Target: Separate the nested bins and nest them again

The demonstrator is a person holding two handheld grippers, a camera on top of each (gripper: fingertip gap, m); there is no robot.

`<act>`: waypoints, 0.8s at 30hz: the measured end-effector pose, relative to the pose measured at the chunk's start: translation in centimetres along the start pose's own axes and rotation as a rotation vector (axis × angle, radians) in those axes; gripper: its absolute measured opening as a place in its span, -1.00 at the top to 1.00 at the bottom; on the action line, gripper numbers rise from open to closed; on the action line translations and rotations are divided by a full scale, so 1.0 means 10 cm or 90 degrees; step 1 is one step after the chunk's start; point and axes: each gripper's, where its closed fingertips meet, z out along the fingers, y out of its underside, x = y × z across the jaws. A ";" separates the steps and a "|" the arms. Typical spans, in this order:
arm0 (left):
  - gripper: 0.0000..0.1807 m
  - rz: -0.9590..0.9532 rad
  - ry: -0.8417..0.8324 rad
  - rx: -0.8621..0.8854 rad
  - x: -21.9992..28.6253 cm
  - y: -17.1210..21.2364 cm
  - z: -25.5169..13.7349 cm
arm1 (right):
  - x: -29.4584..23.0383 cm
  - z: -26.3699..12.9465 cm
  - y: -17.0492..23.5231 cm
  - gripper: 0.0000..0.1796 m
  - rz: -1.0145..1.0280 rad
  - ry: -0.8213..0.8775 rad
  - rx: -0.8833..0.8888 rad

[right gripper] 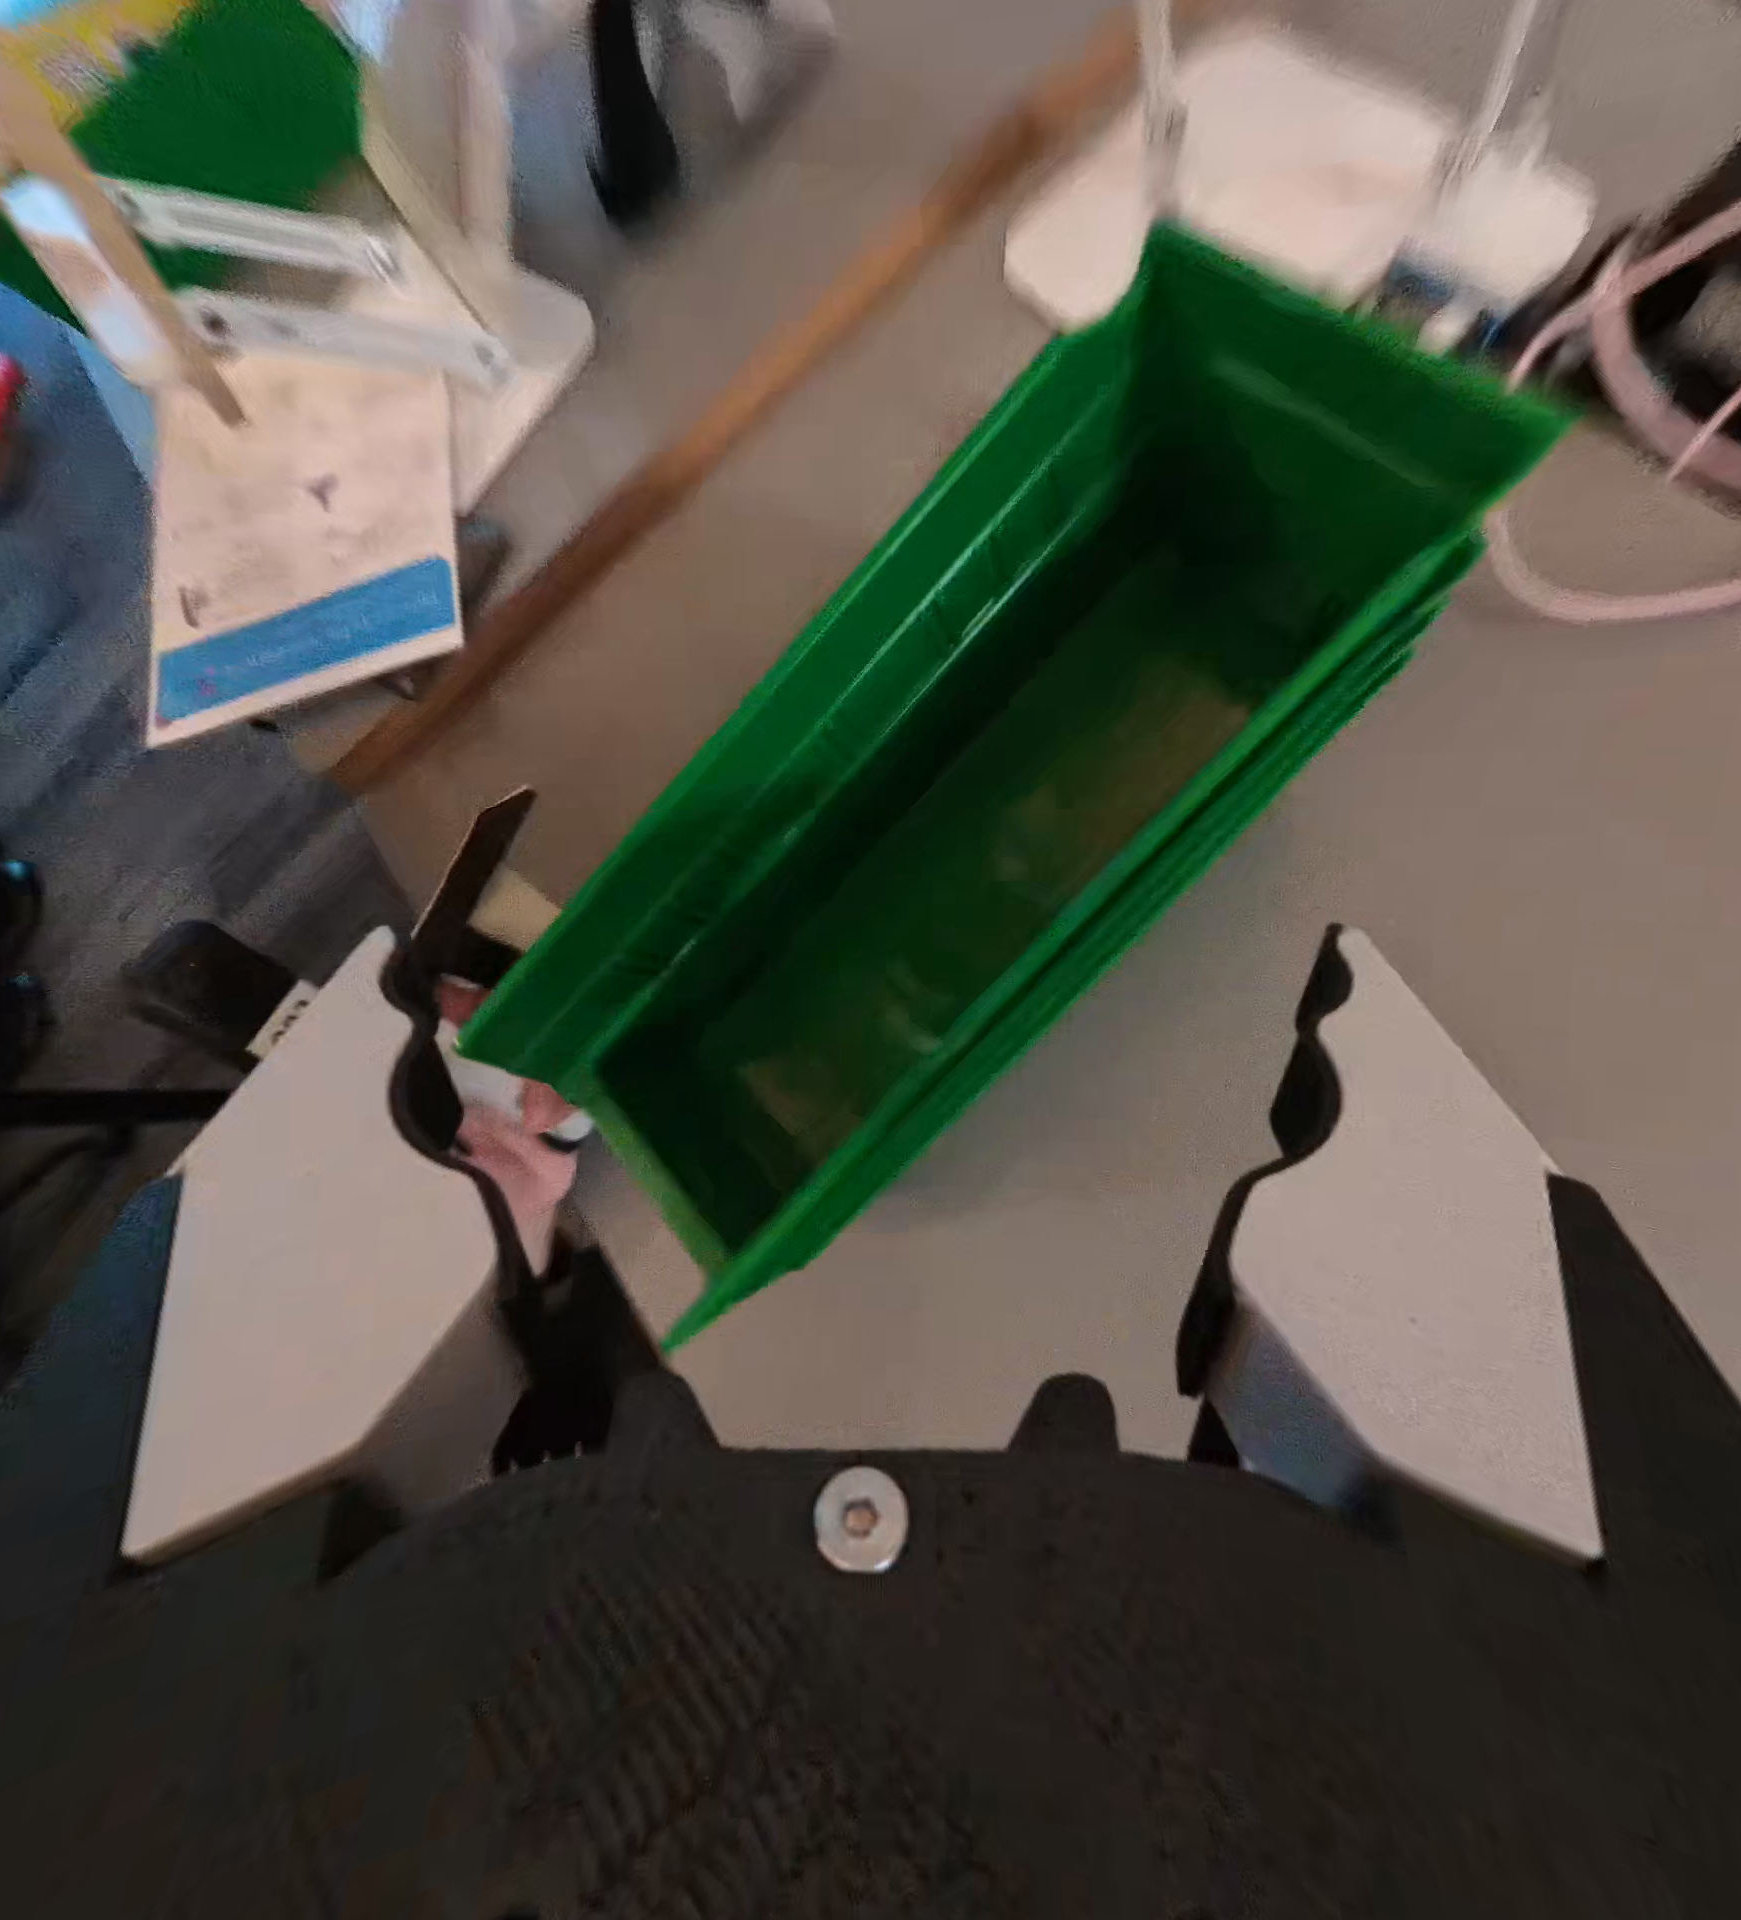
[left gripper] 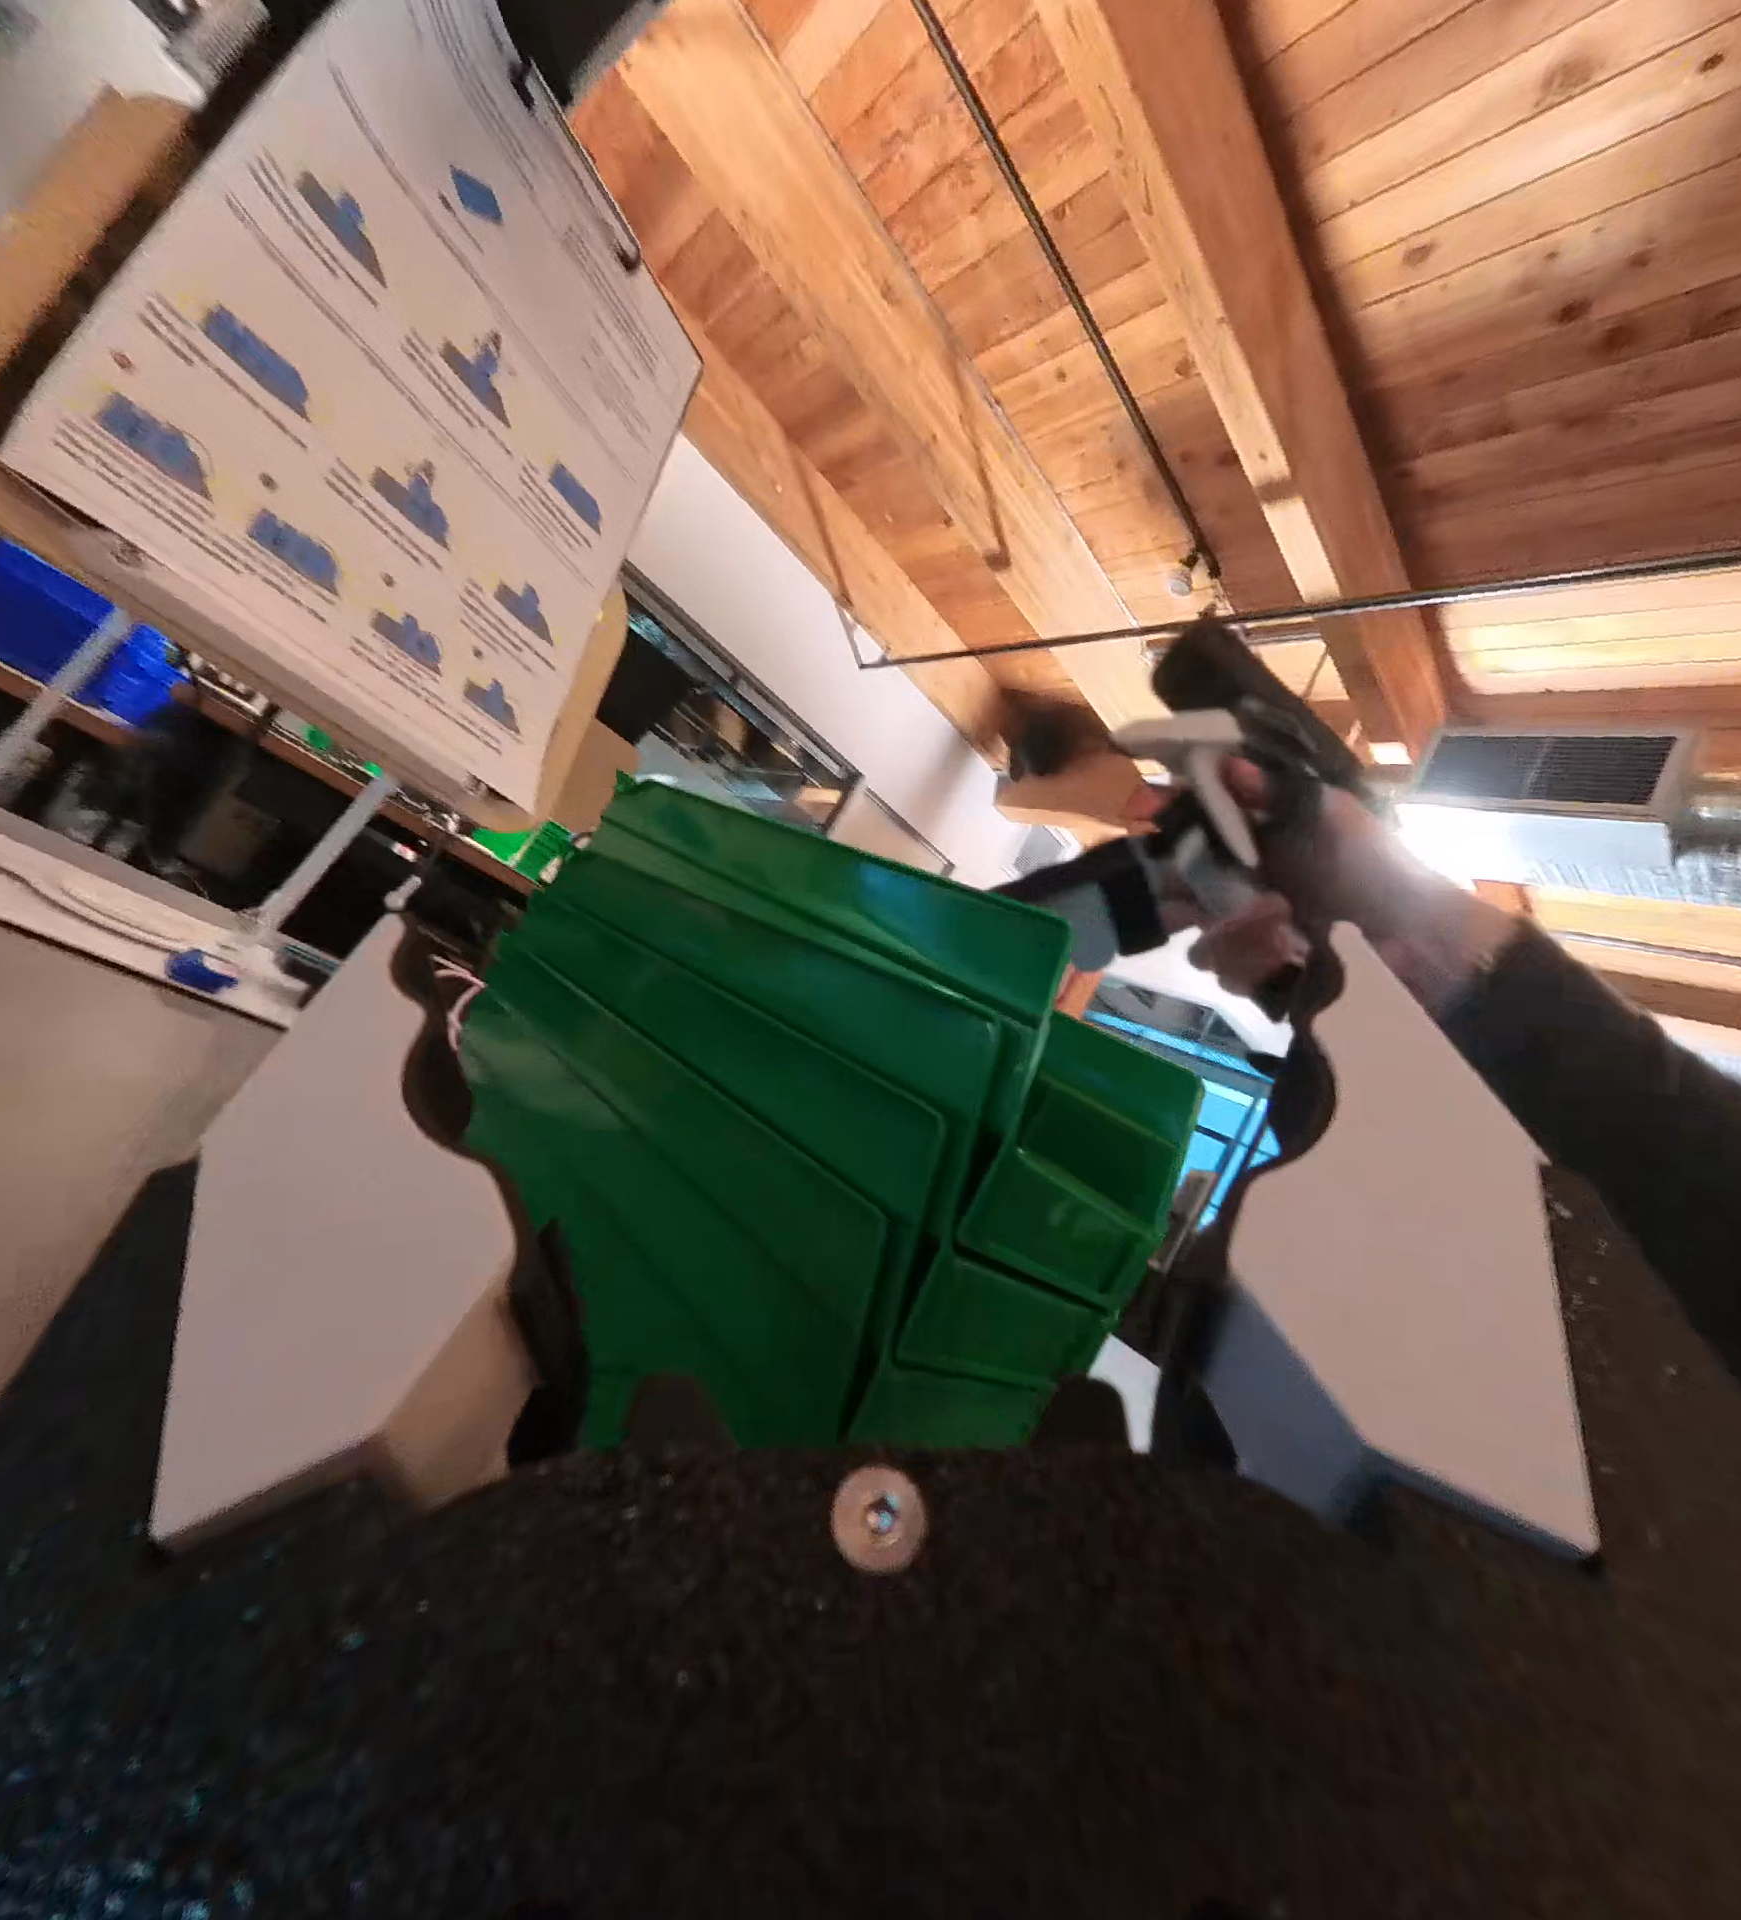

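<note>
The left gripper [left gripper: 866,1049] stands with its two white, flat-faced fingers [left gripper: 326,1226] spread wide, and the stack of nested green plastic bins [left gripper: 793,1122] fills most of the gap between them. The stack seems to sit against the inner edge of the left-hand finger, while a gap shows beside the other finger; whether the fingers actually clamp it cannot be told, since the stack's lower part is hidden behind the gripper's black body. This view tilts upward (wooden plank ceiling [left gripper: 1261,312] overhead), and shows the bins' stepped outer walls and rims, fanned slightly apart.

The right gripper [right gripper: 861,1049] is wide open and holds nothing. Its white fingers [right gripper: 1406,1247] hang above the grey table surface [right gripper: 1468,935], and between and beyond them lies the long green bin stack [right gripper: 1001,779], seen from above into the open, empty inside of the top bin. Extra rims show along its right side. A hand [right gripper: 523,1153] and a dark finger of the other gripper appear at the stack's near left corner, just beside this gripper's left-hand finger.

In the left view, the right gripper [left gripper: 1188,810] appears held in a hand [left gripper: 1365,873], well above the stack and apart from it.
</note>
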 end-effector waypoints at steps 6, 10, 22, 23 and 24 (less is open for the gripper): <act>-0.71 -0.027 -0.008 -0.006 -0.09 0.01 0.02 | 0.07 0.62 0.18 -0.77 0.100 0.120 -0.214; -0.73 -0.050 -0.012 -0.041 -0.13 0.11 0.08 | 0.12 0.75 0.28 -0.68 0.099 0.194 -0.297; -0.69 -0.102 -0.001 -0.069 -0.17 0.22 0.15 | 0.16 0.66 0.05 -0.25 0.069 0.180 -0.284; -0.69 -0.103 -0.001 -0.074 -0.16 0.24 0.16 | 0.16 0.63 0.02 -0.25 0.062 0.181 -0.284; -0.69 -0.106 0.001 -0.079 -0.16 0.26 0.17 | 0.15 0.59 -0.03 -0.24 0.054 0.182 -0.276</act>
